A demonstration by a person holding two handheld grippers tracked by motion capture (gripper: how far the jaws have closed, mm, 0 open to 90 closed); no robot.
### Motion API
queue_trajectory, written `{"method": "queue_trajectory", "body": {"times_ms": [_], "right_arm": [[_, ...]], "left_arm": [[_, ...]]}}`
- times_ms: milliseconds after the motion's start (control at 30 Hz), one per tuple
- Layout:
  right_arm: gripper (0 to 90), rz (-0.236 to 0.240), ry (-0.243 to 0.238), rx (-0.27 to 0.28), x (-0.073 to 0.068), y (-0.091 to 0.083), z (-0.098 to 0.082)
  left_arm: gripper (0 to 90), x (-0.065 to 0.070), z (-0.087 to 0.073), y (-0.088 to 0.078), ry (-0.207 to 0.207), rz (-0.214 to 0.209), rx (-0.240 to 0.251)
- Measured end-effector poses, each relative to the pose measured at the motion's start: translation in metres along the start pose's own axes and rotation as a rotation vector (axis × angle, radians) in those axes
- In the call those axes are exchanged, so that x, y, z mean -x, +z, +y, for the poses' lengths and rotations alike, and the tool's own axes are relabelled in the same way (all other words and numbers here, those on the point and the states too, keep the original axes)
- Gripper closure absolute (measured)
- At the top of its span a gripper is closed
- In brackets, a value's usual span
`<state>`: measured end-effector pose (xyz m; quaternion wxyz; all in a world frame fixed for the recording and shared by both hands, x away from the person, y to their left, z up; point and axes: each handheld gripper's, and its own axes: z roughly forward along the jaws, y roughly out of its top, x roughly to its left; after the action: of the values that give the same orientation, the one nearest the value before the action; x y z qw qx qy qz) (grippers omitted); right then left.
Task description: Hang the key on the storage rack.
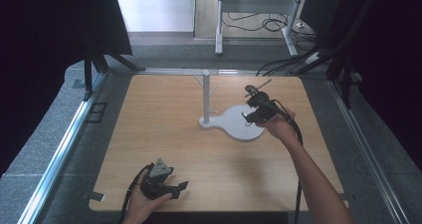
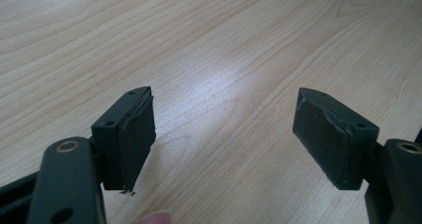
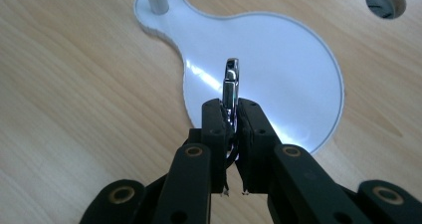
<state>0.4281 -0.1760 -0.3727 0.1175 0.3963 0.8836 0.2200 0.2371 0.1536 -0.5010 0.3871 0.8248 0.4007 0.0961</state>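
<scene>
Above the glossy white pear-shaped base, right hand-held gripper clamping a shiny, possibly metal clip.

where things sit on the table

the table bears a stand right of its middle: the base lies flat, and the post rises from the base's left, narrow end. the right gripper hangs over the wide right end of the base, with a metal clip pinched between its jaws and pointing out over the base. a round hole in the table lies beyond the base in the right gripper view. the left gripper rests near the front edge, left of the stand and well apart from it, its jaws wide over bare wood.
</scene>
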Motion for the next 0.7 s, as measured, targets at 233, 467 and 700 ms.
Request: {"method": "queue_trajectory", "body": {"times_ms": [233, 467, 700], "right_arm": [[83.2, 0.001, -0.006, 0.024, 0.002, 0.005, 0.021], [83.2, 0.015, -0.014, 0.033, -0.001, 0.01, 0.033], [83.2, 0.011, -0.023, 0.036, -0.003, 0.011, 0.04]], "left_arm": [[25.2, -0.002, -0.001, 0.0, -0.008, 0.002, 0.002], [25.2, -0.002, 0.0, -0.001, -0.005, 0.001, 0.005], [25.2, -0.002, 0.0, -0.001, -0.002, 0.001, 0.002]]}}
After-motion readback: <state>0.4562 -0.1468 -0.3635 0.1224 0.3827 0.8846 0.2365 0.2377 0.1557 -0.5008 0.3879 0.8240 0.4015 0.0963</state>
